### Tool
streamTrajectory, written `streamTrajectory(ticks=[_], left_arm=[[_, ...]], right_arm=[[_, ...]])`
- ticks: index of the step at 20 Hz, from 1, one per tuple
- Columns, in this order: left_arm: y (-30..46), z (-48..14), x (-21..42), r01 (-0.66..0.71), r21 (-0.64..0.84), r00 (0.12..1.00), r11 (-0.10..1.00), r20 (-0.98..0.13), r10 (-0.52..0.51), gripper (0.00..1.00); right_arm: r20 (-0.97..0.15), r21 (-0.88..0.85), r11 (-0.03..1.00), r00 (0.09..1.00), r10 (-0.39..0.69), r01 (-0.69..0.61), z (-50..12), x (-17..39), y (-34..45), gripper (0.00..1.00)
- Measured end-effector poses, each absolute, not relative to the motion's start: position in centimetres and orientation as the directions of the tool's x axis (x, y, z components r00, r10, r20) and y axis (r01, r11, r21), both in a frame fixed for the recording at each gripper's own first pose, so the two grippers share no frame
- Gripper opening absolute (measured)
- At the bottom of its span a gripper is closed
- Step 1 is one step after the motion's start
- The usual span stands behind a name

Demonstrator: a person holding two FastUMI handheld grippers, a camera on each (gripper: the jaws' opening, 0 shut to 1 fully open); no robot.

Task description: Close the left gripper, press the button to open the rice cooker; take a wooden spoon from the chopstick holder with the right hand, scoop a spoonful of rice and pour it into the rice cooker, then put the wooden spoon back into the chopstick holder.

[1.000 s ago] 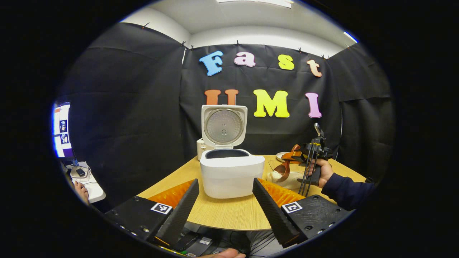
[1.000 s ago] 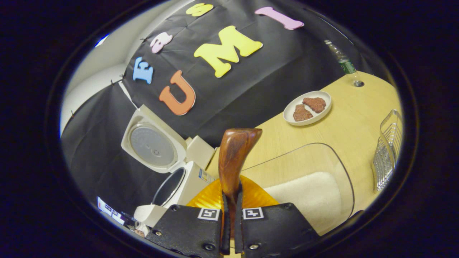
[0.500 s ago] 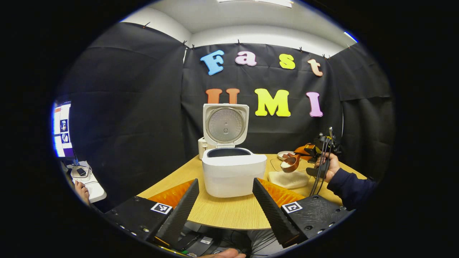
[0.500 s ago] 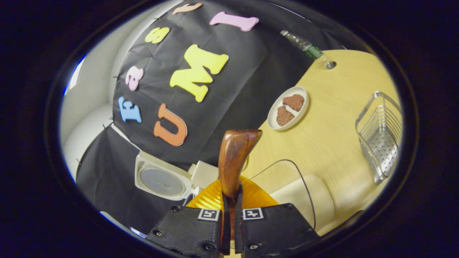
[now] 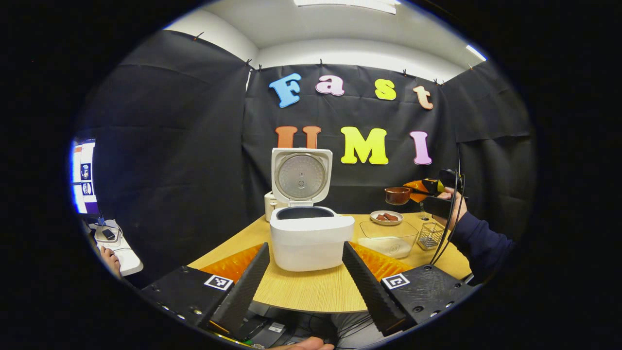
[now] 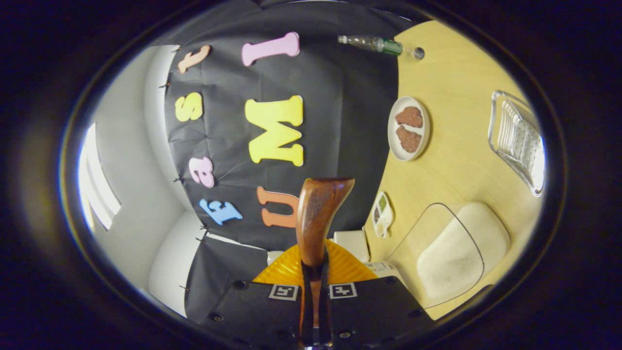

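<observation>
The round wooden table (image 5: 311,291) carries everything, with the white rice cooker (image 5: 311,240) the biggest thing on it, near the front middle in the left gripper view. Its lid (image 5: 301,176) stands upright and open, and the dark inner pot rim shows below it. To the right of the cooker sits a clear container (image 5: 388,238) with white rice (image 6: 454,255) lying in its bottom. Behind that is a small white plate (image 5: 386,217) bearing 2 brown pieces, and just right of the container stands the wire chopstick holder (image 5: 430,235). A clear plastic bottle (image 6: 371,43) stands at the table's far edge by the wall.

The left gripper (image 5: 305,282) is low at the table's near edge, its 2 fingers spread wide with nothing between them, the cooker seen through the gap.

The right gripper (image 6: 313,311) is pressed tight on the handle of the wooden spoon (image 6: 316,218). In the left gripper view a hand (image 5: 449,206) in a dark sleeve holds it raised above the container and plate, level, with the spoon's bowl (image 5: 397,195) pointing toward the cooker. Whether the bowl holds rice I cannot tell.
</observation>
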State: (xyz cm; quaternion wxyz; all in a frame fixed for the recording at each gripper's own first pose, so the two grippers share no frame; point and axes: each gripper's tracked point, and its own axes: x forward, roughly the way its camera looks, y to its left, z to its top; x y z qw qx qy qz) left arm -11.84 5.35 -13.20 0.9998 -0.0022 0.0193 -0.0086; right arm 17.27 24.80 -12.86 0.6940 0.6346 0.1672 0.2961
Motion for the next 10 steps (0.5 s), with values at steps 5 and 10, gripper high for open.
streamTrajectory(ticks=[5,10], left_arm=[[6.3,-12.9,-12.8,0.005,-0.018,0.999,1.0,-0.033,-0.006,0.96],[7.9,-12.3,-13.8,-0.01,-0.055,1.0,0.998,-0.014,0.009,0.96]], right_arm=[[0.137,0.983,0.007,0.754,0.642,-0.185,-11.2,16.5,26.5,0.1],[0.102,0.98,0.059,0.732,0.674,-0.191,-10.5,16.4,31.0,0.1]])
